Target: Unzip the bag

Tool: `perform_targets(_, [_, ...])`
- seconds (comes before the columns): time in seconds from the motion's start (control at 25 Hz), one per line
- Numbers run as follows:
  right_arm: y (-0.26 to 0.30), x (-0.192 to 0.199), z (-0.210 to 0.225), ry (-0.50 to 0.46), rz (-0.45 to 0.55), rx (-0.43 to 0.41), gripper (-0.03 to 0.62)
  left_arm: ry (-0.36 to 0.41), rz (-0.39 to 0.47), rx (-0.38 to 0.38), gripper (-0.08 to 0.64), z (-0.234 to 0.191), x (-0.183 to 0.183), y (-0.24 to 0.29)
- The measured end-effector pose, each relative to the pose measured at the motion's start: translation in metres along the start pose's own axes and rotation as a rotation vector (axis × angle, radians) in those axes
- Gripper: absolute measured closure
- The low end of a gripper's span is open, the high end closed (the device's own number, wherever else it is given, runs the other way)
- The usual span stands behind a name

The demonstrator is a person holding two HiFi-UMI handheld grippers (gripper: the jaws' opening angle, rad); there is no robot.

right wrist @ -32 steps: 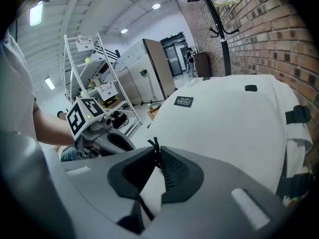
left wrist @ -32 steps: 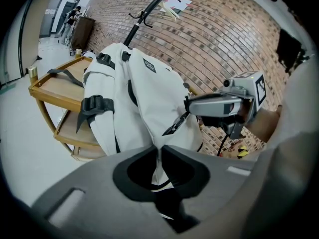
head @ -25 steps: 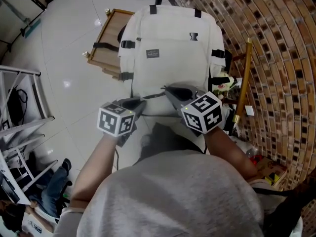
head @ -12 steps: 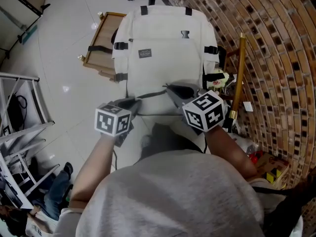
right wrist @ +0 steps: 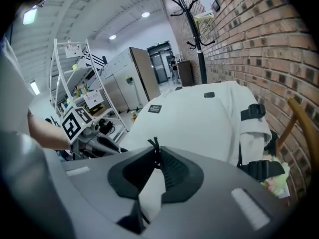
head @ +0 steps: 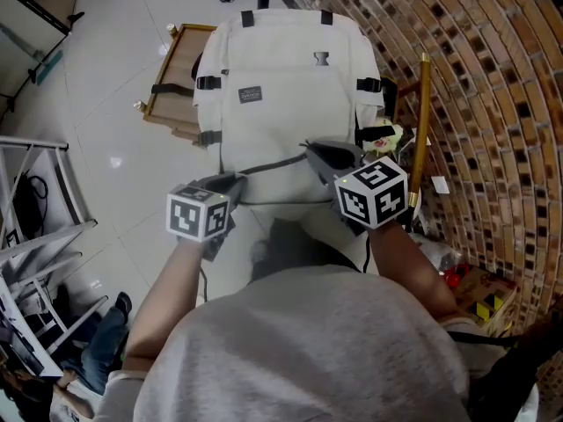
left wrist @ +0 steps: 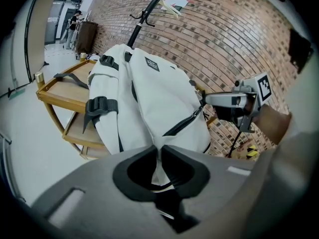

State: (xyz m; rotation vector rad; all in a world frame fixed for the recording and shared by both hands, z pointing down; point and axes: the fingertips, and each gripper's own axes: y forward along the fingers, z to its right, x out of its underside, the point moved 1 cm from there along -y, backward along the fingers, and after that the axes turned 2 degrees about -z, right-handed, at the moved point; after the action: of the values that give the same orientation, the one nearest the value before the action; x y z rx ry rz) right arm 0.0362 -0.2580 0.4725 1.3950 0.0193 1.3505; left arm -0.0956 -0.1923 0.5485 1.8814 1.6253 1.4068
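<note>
Status: the task is partly done. The white bag (head: 286,77) stands upright on a wooden stand (head: 174,64) just beside the brick wall (head: 493,95). A dark zipper opening (head: 273,163) runs across its near lower face, from one gripper to the other. That stretch appears unzipped. How much closed track remains beyond the right gripper, toward the wall, cannot be seen, so my judgement is that further pulling is needed.

Left gripper (left wrist: 159,151): jaws closed on a fold of the bag's white fabric at the left end of the opening, apparently anchoring the bag against the pull.

Right gripper (right wrist: 156,151): jaws pressed together on the black zipper pull (right wrist: 152,144), whose tip sticks up just above the pads.

Pose: both forearms reach forward from the person's chest, with the grippers angled downward at the bag. The left sits lower and nearer the body. The right is set further out and toward the wall, in line with the track.
</note>
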Motion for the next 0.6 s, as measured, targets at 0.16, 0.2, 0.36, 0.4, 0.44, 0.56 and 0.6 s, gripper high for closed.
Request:
perform_targets(0.16, [-0.005, 0.0, 0.008, 0.009, 0.006, 0.018, 0.558, -0.005, -0.001, -0.008, 0.523, -0.001, 0.0, 0.001])
perform_targets(0.2, [-0.005, 0.0, 0.009, 0.012, 0.006, 0.019, 0.558, -0.005, -0.002, -0.009, 0.523, -0.001, 0.0, 0.001])
perform_targets(0.36, [-0.008, 0.001, 0.014, 0.02, 0.013, 0.035, 0.558, -0.007, -0.006, -0.019, 0.523, -0.002, 0.0, 0.002])
perform_targets(0.4, [-0.01, 0.001, 0.016, 0.024, 0.017, 0.041, 0.558, -0.009, -0.007, -0.021, 0.523, -0.003, 0.0, 0.002])
perform_targets(0.44, [-0.011, 0.0, 0.019, 0.029, 0.021, 0.047, 0.558, -0.01, -0.008, -0.024, 0.523, -0.003, 0.0, 0.003])
perform_targets(0.56, [-0.016, -0.001, 0.028, 0.038, 0.031, 0.064, 0.558, -0.011, -0.011, -0.032, 0.523, -0.005, 0.001, 0.003])
perform_targets(0.6, [-0.017, -0.001, 0.031, 0.041, 0.034, 0.071, 0.558, -0.012, -0.012, -0.035, 0.523, -0.005, 0.001, 0.004])
